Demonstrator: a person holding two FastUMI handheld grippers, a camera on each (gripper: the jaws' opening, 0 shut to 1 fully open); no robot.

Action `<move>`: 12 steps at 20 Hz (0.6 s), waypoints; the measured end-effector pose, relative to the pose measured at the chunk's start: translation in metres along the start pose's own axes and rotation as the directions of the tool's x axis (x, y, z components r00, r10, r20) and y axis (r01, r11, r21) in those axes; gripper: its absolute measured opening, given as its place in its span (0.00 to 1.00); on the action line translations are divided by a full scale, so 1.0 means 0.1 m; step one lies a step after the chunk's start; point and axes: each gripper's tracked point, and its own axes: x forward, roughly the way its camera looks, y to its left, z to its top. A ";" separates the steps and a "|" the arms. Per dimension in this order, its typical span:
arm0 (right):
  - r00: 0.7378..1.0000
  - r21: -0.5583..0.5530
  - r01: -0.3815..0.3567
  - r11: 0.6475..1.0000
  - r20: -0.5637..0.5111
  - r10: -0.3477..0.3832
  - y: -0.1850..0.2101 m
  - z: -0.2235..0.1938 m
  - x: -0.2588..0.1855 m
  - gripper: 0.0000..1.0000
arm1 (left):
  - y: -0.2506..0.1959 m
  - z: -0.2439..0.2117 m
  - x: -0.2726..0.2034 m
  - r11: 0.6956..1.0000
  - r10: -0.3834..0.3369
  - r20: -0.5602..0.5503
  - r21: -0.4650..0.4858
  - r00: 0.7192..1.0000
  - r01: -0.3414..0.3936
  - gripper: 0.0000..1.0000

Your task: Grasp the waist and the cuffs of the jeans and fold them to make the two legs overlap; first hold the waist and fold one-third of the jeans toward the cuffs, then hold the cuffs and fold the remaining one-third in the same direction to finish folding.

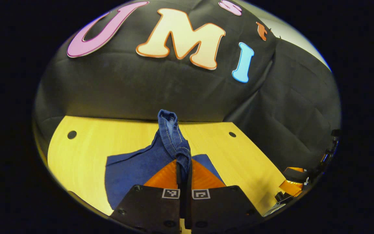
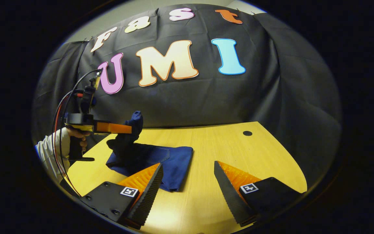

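Dark blue jeans (image 2: 169,161) lie partly folded on the wooden table (image 2: 232,143). In the left gripper view my left gripper (image 1: 184,169) is shut on a bunched end of the jeans (image 1: 170,136), which rises above the fingers while the rest spreads flat on the table below. The right gripper view shows that same left gripper (image 2: 127,128), held by a hand (image 2: 76,135), lifting the cloth at the jeans' left end. My right gripper (image 2: 188,174) stands open near the table's front edge, just right of the folded jeans, with nothing between its fingers.
Round holes (image 2: 247,133) are cut in the tabletop near its back corners. Black cloth walls close the booth behind and to the sides. A white sleeve (image 2: 52,151) and cables (image 2: 62,107) sit at the left in the right gripper view. The right gripper (image 1: 292,182) shows low at the right in the left gripper view.
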 end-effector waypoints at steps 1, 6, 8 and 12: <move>1.000 -0.009 0.001 1.000 -0.005 -0.001 -0.05 -0.03 -0.02 0.98 | -0.04 -0.10 0.08 1.000 0.002 -0.009 0.004 1.000 -0.002 0.00; 1.000 -0.012 -0.007 1.000 -0.015 0.007 -0.19 -0.06 -0.07 0.98 | -0.19 -0.48 0.44 1.000 0.017 -0.059 -0.013 0.998 -0.018 0.05; 1.000 -0.015 -0.024 1.000 -0.003 0.024 -0.15 -0.02 -0.06 0.98 | -0.33 -0.45 0.43 0.999 0.014 -0.017 -0.040 1.000 -0.015 0.68; 0.991 -0.044 -0.070 0.997 0.109 0.074 0.13 0.37 -0.10 0.97 | -0.40 -0.06 -0.01 0.992 0.107 0.173 0.043 0.979 -0.116 0.96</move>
